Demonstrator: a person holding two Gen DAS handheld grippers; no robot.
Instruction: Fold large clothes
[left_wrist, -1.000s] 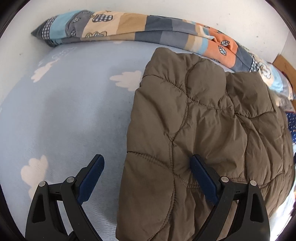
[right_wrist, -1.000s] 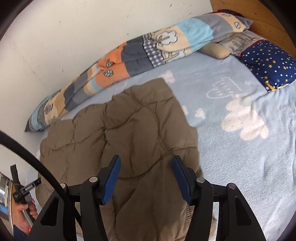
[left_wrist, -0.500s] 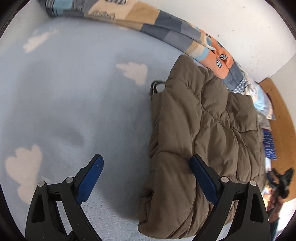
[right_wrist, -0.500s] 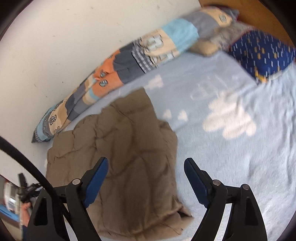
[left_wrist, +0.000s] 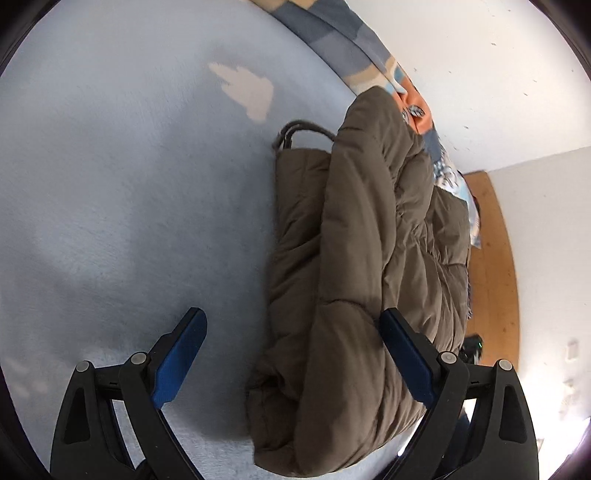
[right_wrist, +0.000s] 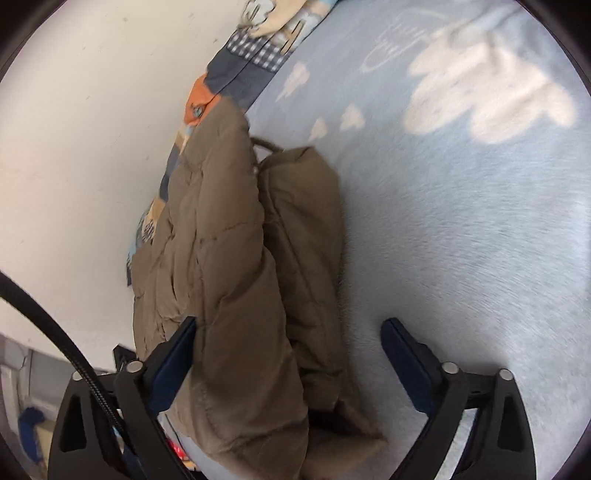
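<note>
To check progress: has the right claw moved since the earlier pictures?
Yes. The right claw has come lower and nearer the brown jacket, judged against the blue blanket; its jaws have just been opening.

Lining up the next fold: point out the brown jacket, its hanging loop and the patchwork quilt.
Brown jacket (left_wrist: 354, 258): left wrist view, on the top quilted layer.
Hanging loop (left_wrist: 299, 127): left wrist view, on the cord at the jacket's far end.
Patchwork quilt (right_wrist: 240, 70): right wrist view, on a grey patch by the wall.
</note>
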